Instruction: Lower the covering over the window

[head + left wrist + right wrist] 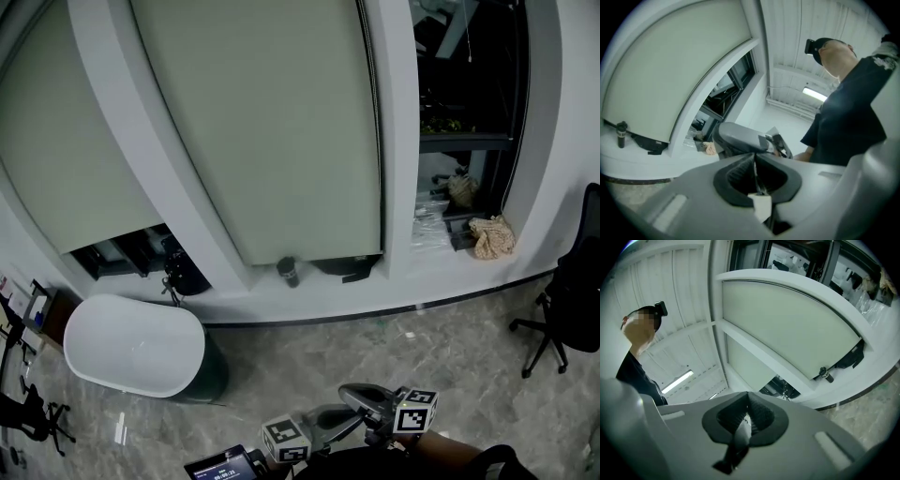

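The window has three bays. A pale roller blind (272, 131) covers the middle bay almost down to the sill (309, 291). The left bay's blind (66, 159) stops well above the sill, and the right bay (469, 94) is uncovered and dark. Both grippers are low in the head view, far from the window. My left gripper (330, 420) and my right gripper (361, 398) are both shut with nothing between their fingers. In the left gripper view the left gripper (754, 159) faces the person and the other gripper. In the right gripper view the right gripper (747, 401) has the window to its right.
A small dark cylinder (288, 272) and a black object (347, 267) sit on the sill under the middle blind. A beige bag (492, 236) lies on the sill at the right. A white round table (131, 345) stands at the left and a black office chair (567, 300) at the right.
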The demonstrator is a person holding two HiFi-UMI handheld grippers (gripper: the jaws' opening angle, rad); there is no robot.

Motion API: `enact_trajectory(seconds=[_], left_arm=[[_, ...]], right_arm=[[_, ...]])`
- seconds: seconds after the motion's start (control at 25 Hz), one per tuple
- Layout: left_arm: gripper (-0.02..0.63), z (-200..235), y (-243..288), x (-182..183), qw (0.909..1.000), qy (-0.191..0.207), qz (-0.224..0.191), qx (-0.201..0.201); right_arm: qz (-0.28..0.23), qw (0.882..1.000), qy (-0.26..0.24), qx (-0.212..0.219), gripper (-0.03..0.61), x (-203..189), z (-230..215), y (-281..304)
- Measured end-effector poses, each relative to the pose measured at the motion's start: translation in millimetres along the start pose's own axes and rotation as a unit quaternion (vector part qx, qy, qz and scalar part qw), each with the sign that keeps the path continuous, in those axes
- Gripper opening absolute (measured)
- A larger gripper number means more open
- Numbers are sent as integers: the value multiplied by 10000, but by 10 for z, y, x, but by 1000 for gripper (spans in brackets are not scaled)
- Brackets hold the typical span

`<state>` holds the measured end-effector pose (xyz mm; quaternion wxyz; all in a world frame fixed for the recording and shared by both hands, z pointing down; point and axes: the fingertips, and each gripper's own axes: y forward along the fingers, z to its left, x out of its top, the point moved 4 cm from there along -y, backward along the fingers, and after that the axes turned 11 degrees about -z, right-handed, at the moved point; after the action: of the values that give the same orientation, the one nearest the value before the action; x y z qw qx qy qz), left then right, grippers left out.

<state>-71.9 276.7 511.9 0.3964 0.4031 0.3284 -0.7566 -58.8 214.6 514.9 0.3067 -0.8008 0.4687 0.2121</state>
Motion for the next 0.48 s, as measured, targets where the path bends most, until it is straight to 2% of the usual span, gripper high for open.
enact_trajectory(seconds=[0.12,0.2,0.32,0.48], left_arm=[[55,-216,-395,-32,9999,111,-73,-98],[39,-295,-577,-55,9997,209,-119,-14],[14,-446,-776,-147,10000,60,31,-11],[2,-579,-891,-329,9991,22,384,-154]], right_arm=[[-42,9999,-87,-46,6,-297,276,103],[-35,9996,-222,-166,6,-479,410,110],[3,9972,-534,-532,6,-744,530,67],[229,9864,-1296,-981,6,-950,633,-64]])
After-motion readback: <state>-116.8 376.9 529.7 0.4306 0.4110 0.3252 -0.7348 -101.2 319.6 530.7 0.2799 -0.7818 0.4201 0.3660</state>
